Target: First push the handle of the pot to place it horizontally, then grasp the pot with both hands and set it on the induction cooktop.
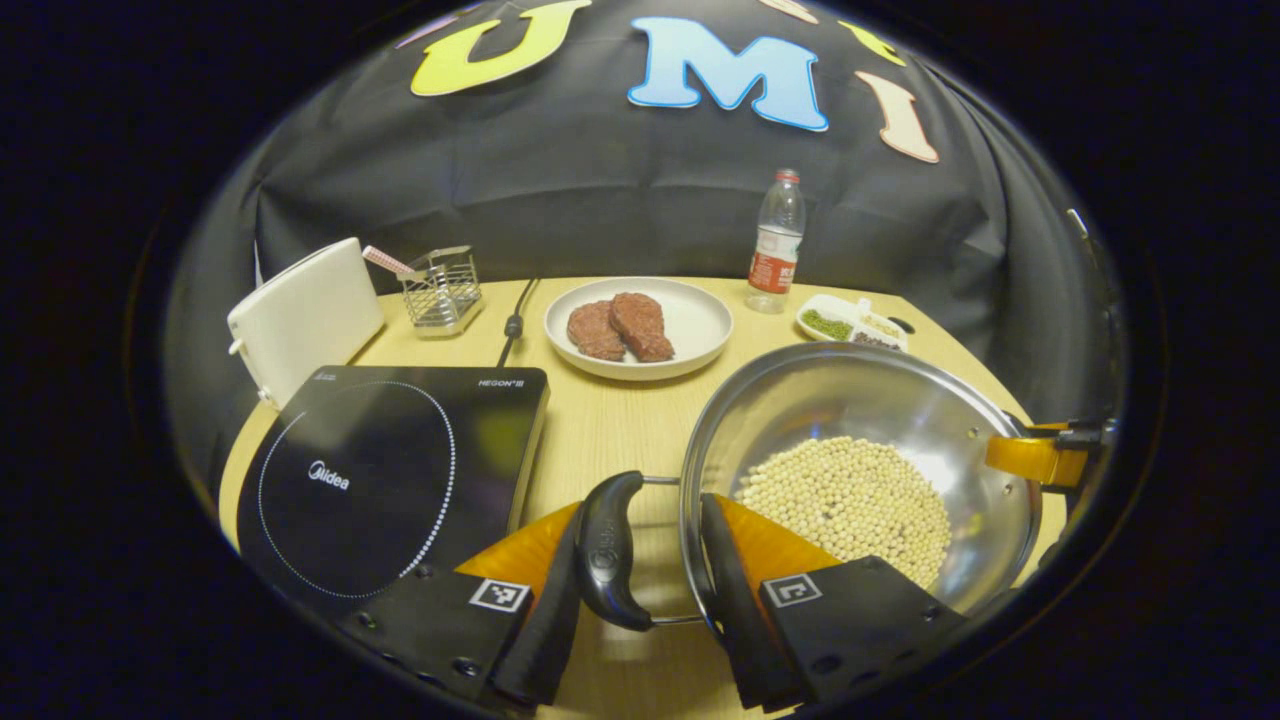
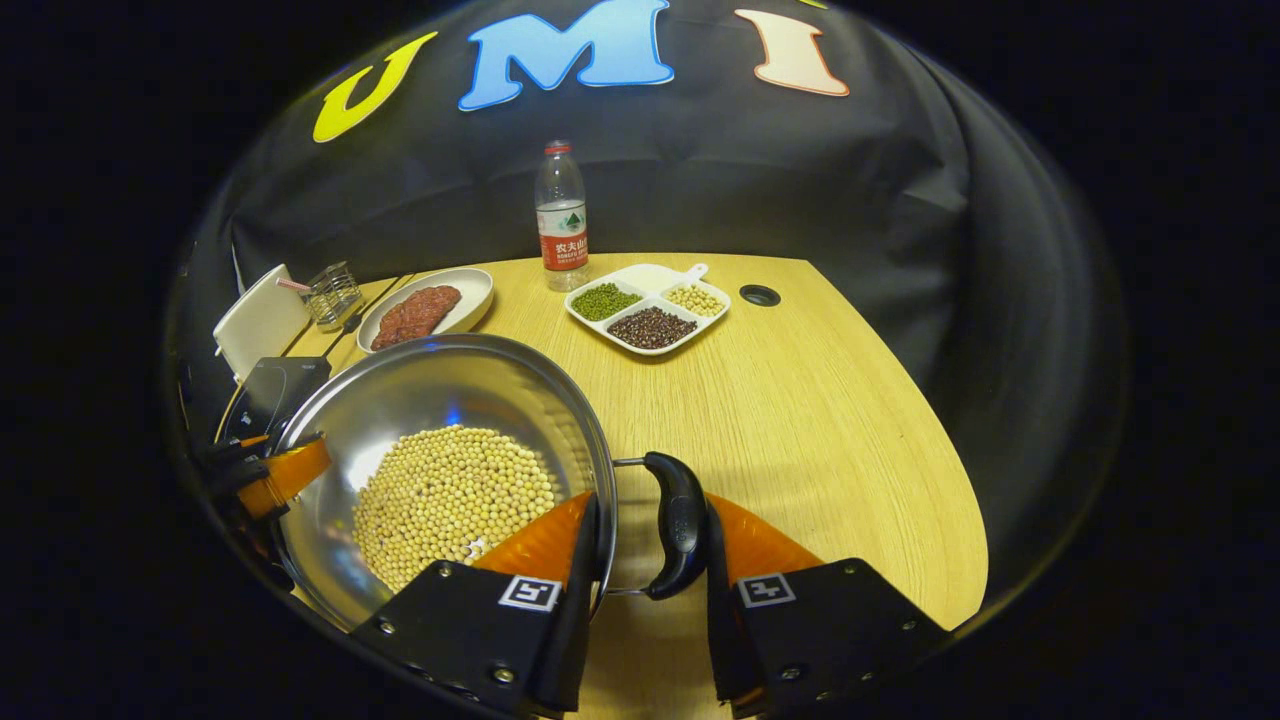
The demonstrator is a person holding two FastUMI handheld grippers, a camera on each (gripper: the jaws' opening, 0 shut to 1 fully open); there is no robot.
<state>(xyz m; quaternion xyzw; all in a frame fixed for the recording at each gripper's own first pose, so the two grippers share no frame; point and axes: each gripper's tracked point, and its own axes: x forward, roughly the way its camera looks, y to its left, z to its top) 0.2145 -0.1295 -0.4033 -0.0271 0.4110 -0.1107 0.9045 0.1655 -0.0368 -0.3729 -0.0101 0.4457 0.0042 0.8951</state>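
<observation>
Between both grippers' fingers: pot [image 1: 860, 460] of pale beans [image 1: 850, 495], gripped by its two side handles.
Left gripper [image 1: 655, 560] clamps one handle [image 1: 608, 550] against the rim; right gripper [image 2: 650, 545] clamps the other handle [image 2: 680, 525]. Pot sits beside the induction cooktop [image 1: 390, 470], not on it. Beyond: plate [image 1: 700, 320] of meat [image 1: 620, 327], divided dish [image 2: 648, 305] of beans, bottle [image 2: 561, 215]. Open wood table [image 2: 820, 400] lies toward the curved edge.
</observation>
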